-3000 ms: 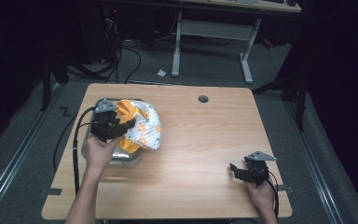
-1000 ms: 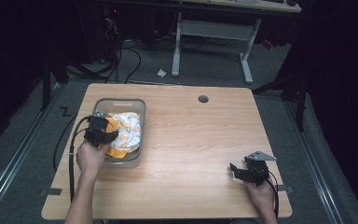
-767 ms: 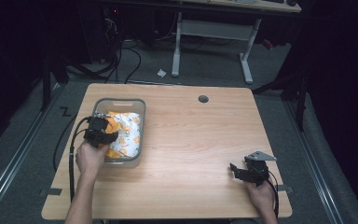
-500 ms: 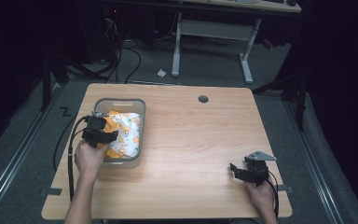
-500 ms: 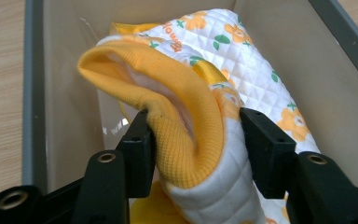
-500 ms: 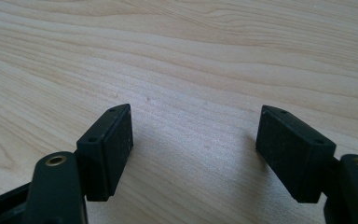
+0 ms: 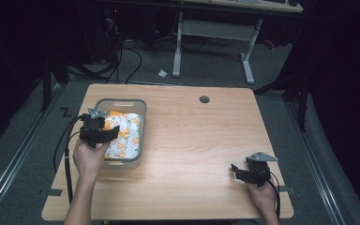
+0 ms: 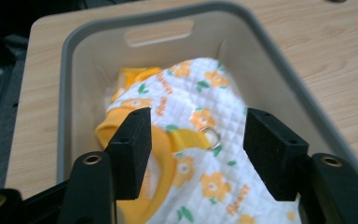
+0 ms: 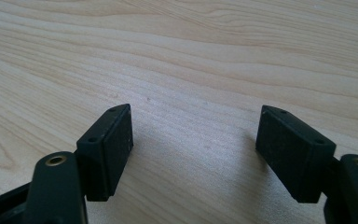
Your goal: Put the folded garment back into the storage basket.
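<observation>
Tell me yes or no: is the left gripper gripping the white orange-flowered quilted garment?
No: the left gripper stands open above the garment in the grey bin.

There's lettering in the left gripper view, printed in orange on the white quilted cloth (image 8: 200,154) that lies in the grey bin (image 8: 279,88). Small orange words run slantwise among the flower prints: one sits just above the gap between the left claw's (image 8: 196,149) jaws, another lies lower down, near the right jaw. They are too small and blurred to spell out. The black jaw pads carry no marks. From the high view the cloth's print is only orange blotches, nothing legible. The wooden table (image 9: 214,56) under the right claw (image 9: 196,154) bears only grain, no writing.
</observation>
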### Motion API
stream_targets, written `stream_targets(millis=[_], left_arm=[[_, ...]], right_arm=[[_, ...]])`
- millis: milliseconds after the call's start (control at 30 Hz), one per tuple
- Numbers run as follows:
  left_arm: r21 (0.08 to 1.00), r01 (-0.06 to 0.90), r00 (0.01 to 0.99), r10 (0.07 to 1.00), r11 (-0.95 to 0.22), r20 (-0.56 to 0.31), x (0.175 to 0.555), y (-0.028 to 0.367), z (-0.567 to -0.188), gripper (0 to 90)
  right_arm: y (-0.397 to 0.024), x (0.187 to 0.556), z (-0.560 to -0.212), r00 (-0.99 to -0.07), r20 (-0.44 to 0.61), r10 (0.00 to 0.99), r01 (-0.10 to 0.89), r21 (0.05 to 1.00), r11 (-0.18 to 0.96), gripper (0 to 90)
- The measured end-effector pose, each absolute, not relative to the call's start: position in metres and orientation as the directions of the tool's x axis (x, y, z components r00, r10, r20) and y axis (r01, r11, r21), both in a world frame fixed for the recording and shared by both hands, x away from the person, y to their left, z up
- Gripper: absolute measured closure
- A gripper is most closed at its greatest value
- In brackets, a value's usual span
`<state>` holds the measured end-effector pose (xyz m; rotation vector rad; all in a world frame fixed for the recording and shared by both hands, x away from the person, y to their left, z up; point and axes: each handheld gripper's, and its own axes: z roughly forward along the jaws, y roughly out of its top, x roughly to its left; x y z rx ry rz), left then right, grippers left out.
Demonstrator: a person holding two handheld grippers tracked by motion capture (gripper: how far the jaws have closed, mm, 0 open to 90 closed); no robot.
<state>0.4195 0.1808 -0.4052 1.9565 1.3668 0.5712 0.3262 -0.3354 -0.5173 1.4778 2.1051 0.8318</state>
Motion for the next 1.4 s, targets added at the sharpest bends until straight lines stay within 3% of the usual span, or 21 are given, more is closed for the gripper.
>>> stream_targets(millis=[400,1400], left_arm=[[0.777,0.578,0.446,0.894,-0.250,-0.044,0.405,0.155,-0.393,41.2],[0.809,0.525,0.539,0.839,-0.266,-0.074,0.383,0.123,-0.389,40.4]], right_arm=[[-0.335,0.326,-0.517,-0.336,-0.009,0.942,0.681,0.689,0.250,27.5],[-0.335,0.326,-0.517,-0.335,-0.010,0.942,0.681,0.689,0.250,27.5]])
